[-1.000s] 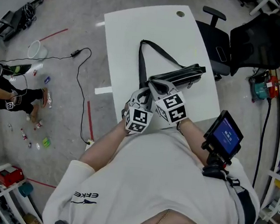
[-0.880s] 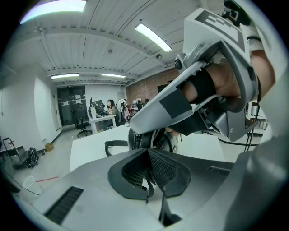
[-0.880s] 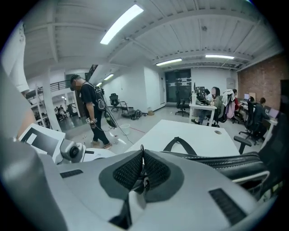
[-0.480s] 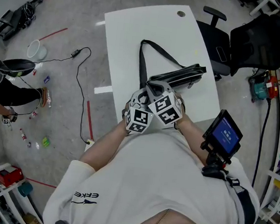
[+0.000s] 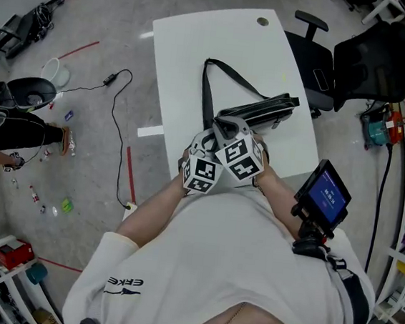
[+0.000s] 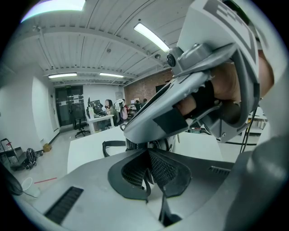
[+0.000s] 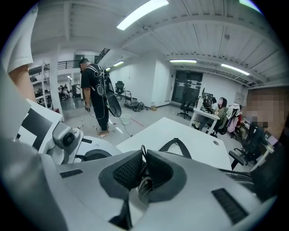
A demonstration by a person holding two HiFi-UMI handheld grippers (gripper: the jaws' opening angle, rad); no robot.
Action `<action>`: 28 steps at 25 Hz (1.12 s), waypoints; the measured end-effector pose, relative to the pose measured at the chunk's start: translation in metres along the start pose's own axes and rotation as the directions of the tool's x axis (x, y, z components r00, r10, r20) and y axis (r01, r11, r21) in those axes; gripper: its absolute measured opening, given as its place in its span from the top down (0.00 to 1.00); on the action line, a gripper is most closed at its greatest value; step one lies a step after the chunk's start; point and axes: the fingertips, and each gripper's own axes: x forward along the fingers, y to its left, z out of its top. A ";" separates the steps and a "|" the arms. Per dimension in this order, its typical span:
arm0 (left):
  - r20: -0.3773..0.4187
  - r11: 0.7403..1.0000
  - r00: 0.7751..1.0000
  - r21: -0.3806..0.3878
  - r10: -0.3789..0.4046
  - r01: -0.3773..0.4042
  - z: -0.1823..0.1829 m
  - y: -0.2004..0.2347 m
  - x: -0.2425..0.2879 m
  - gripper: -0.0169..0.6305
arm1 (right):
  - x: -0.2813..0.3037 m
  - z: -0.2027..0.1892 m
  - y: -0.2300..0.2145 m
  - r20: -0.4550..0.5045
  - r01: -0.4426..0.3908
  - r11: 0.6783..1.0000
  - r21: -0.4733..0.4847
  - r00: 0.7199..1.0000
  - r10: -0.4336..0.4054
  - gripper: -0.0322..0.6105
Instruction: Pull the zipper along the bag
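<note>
A black bag (image 5: 266,108) with a long strap (image 5: 209,86) lies on the white table (image 5: 193,42). Both grippers meet at its near end, close together. My right gripper (image 5: 224,127) is shut on the silver zipper pull (image 7: 143,184), which sits pinched between its dark pads (image 7: 128,171). My left gripper (image 5: 203,140) is just left of it. In the left gripper view, the left gripper (image 6: 148,155) is shut on a thin black strip of the bag's end (image 6: 146,178). The right gripper's body (image 6: 180,108) looms right above it. The zipper track is hidden under the grippers.
A black office chair (image 5: 376,54) stands right of the table. A small screen (image 5: 323,193) is mounted by my right elbow. On the floor at the left are a cable (image 5: 115,134), a bucket (image 5: 54,71) and a person (image 5: 12,127). More desks and people fill the room beyond.
The right gripper has rolled and shifted slightly left, closer to the left gripper. The left gripper has kept still. The person on the floor at the left has moved.
</note>
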 end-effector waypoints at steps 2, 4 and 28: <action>0.001 1.000 1.000 -0.008 0.001 -0.001 -0.001 -0.002 -0.001 0.97 | -0.001 -0.001 -0.001 0.006 0.012 1.000 -0.007 1.000 -0.012 0.93; 0.000 1.000 1.000 -0.018 0.007 -0.007 -0.003 0.002 -0.002 0.97 | 0.001 -0.001 -0.001 0.009 0.019 1.000 -0.013 1.000 -0.019 0.93; 0.032 0.993 0.996 -0.089 0.082 -0.079 -0.024 0.018 -0.074 0.97 | -0.025 0.012 0.048 0.097 0.076 0.997 -0.007 0.992 -0.075 0.83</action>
